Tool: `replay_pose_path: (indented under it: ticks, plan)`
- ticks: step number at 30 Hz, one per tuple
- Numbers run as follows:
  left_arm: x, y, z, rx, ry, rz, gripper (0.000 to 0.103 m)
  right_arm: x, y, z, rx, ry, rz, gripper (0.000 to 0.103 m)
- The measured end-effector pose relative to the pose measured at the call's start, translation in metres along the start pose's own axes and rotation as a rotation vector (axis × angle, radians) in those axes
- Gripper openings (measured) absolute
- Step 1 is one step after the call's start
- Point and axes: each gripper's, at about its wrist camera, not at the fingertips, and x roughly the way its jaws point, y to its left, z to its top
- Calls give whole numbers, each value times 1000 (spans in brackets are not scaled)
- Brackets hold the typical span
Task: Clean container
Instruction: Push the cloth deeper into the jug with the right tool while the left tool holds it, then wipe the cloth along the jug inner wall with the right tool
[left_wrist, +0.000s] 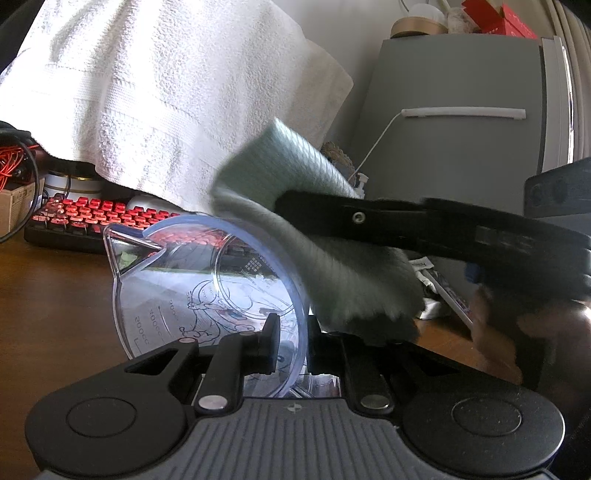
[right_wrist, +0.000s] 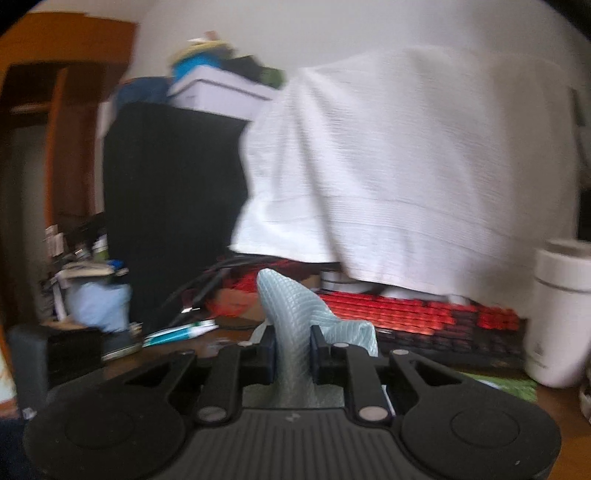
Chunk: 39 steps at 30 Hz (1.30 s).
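A clear plastic measuring jug (left_wrist: 207, 288) with a blue rim and a spout lies tilted, mouth facing right, with my left gripper (left_wrist: 291, 343) shut on its rim. A pale green ribbed cloth (left_wrist: 306, 236) hangs at the jug's mouth, pinched by my right gripper (left_wrist: 295, 206), which reaches in from the right in the left wrist view. Seen from the right wrist, the same cloth (right_wrist: 291, 325) stands up between the shut fingers of my right gripper (right_wrist: 293, 354). The jug does not show in that view.
A black keyboard with red keys (left_wrist: 92, 218) lies on the brown desk (left_wrist: 48, 295) behind the jug. A white towel (left_wrist: 147, 103) drapes over something above it. A grey cabinet (left_wrist: 461, 122) stands at right, a white tumbler (right_wrist: 561, 314) beside the keyboard, cables and clutter at left.
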Motion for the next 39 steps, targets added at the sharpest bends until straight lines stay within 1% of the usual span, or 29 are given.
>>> replay_pose_path:
  ticks: [9, 33, 35, 39]
  plan:
    - [1, 2, 0, 0, 0, -2, 12, 0, -4, -2, 11, -2, -17, 17]
    - [3, -2, -3, -5, -5, 5, 12, 0, -13, -7, 35, -8, -58, 16]
    - [3, -2, -3, -6, -5, 4, 12, -6, -7, -4, 16, -12, -4, 16]
    - [3, -1, -3, -8, -4, 4, 12, -4, 16, -4, -72, -13, 90, 16]
